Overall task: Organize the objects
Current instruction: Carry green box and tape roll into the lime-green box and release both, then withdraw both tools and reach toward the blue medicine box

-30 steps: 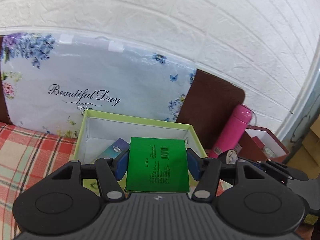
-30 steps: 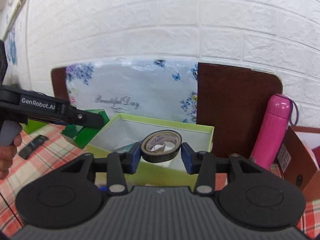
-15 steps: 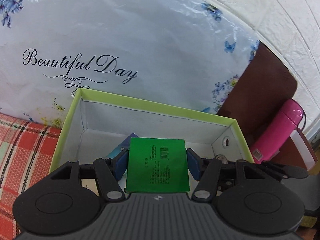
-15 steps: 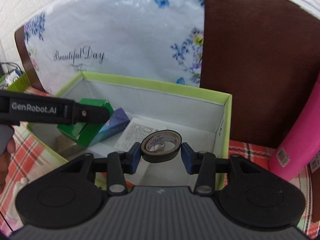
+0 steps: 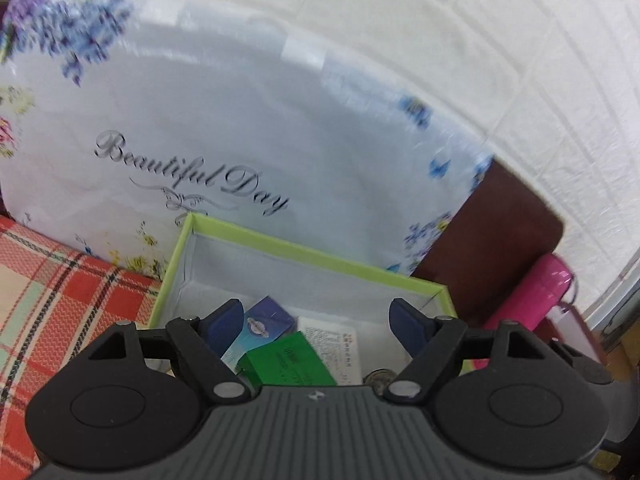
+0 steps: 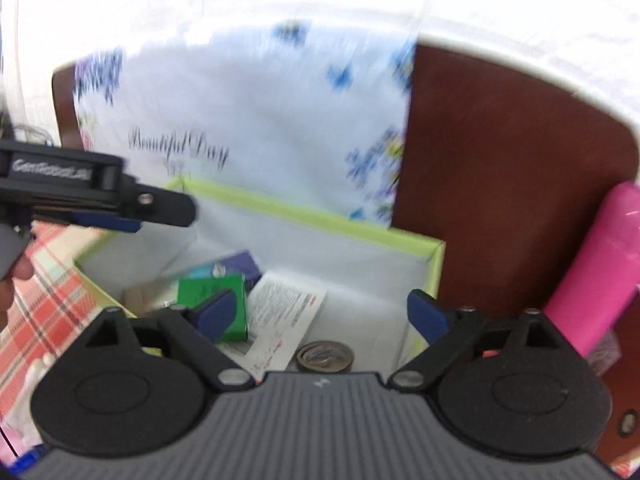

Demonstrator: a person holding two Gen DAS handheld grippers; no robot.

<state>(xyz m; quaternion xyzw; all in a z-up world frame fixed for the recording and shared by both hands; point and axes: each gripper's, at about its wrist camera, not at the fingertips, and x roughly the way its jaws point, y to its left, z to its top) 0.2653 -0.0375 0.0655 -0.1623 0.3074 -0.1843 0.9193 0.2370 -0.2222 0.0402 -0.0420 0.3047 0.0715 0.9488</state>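
Note:
A green-rimmed white box (image 5: 304, 252) stands on the checked cloth; it also shows in the right wrist view (image 6: 320, 216). Inside lie a green carton (image 5: 292, 360) (image 6: 212, 300), a blue carton (image 5: 268, 320) (image 6: 236, 266), a printed leaflet (image 6: 288, 320) and a roll of tape (image 6: 325, 356). My left gripper (image 5: 316, 320) is open and empty above the box. My right gripper (image 6: 324, 314) is open and empty above the box, with the tape roll below it. The left gripper also shows from the side in the right wrist view (image 6: 132, 208).
A floral "Beautiful Day" panel (image 5: 224, 128) and a brown board (image 6: 500, 176) lean on the white brick wall behind the box. A pink bottle (image 6: 592, 272) stands to the right. Red checked cloth (image 5: 52, 292) lies to the left.
Both grippers have opened. The green carton dropped from the left gripper into the box, and the tape roll dropped from the right gripper into the box. Both grippers have pulled back upward.

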